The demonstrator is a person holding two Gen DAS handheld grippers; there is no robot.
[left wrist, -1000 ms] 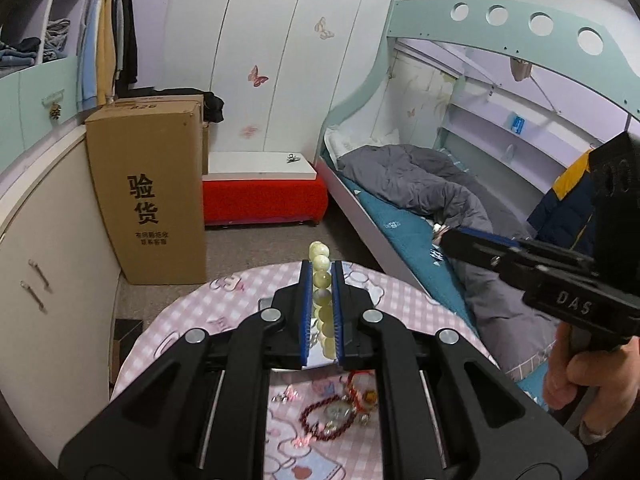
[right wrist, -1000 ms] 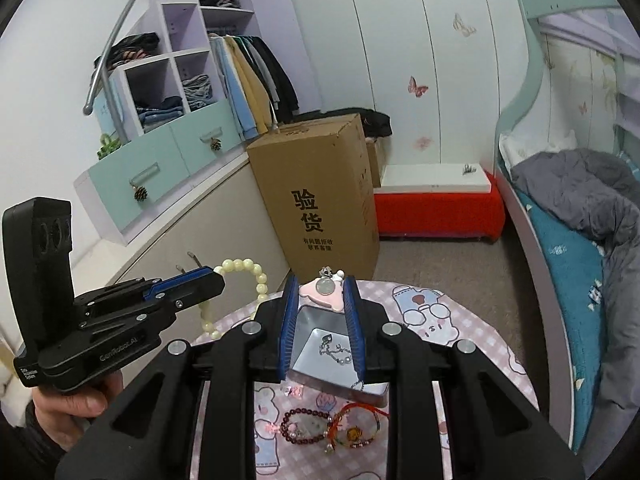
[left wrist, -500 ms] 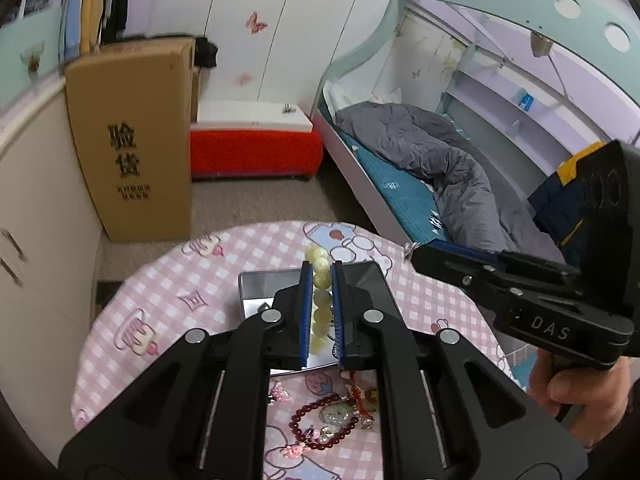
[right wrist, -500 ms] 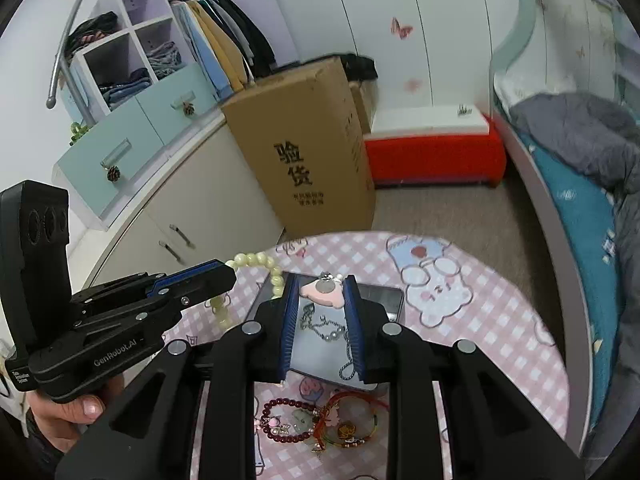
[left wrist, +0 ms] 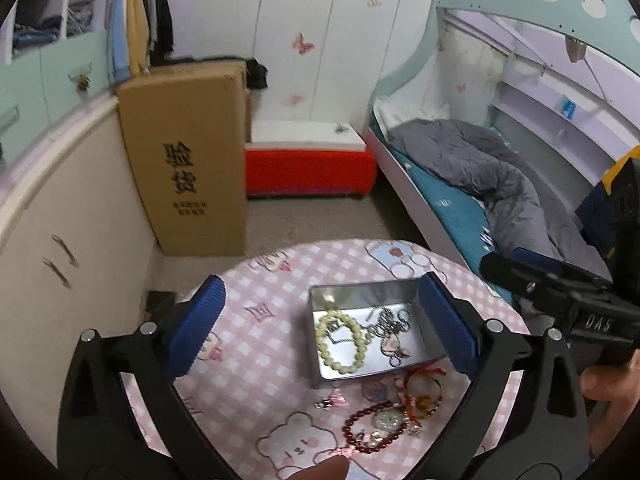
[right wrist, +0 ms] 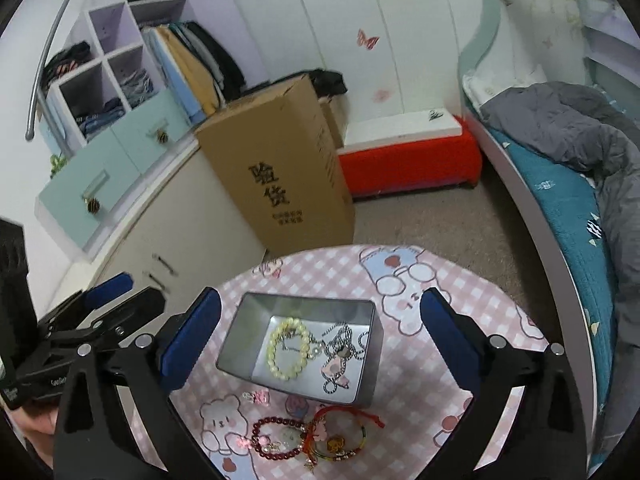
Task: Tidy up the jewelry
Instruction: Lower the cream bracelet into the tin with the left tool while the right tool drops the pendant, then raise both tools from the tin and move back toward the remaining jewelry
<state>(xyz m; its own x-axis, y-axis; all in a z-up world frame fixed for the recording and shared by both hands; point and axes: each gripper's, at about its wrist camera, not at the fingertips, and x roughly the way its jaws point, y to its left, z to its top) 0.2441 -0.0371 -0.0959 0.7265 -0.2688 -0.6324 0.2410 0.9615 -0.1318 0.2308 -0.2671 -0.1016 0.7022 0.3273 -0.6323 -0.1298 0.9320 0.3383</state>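
From the left wrist, the left gripper (left wrist: 320, 320) has just been opening and stands released and empty above the metal tin (left wrist: 404, 286), where the pale bead bracelet (left wrist: 341, 341) lies left of the chain necklace (left wrist: 390, 336). From the right wrist, the right gripper (right wrist: 320, 330) has likewise just sprung apart, nothing between its jaws; both pieces lie in the tin on the pink table (right wrist: 420, 376), with the dark red bracelet (right wrist: 276, 438) on the near side of the tin.

tin (right wrist: 362, 364): open, on table | pale bead bracelet (right wrist: 289, 349), silver necklace (right wrist: 340, 354): inside | bracelets (right wrist: 320, 436): beside

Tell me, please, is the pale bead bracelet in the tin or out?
In: the bracelet lies flat on the tin's floor beside a chain.
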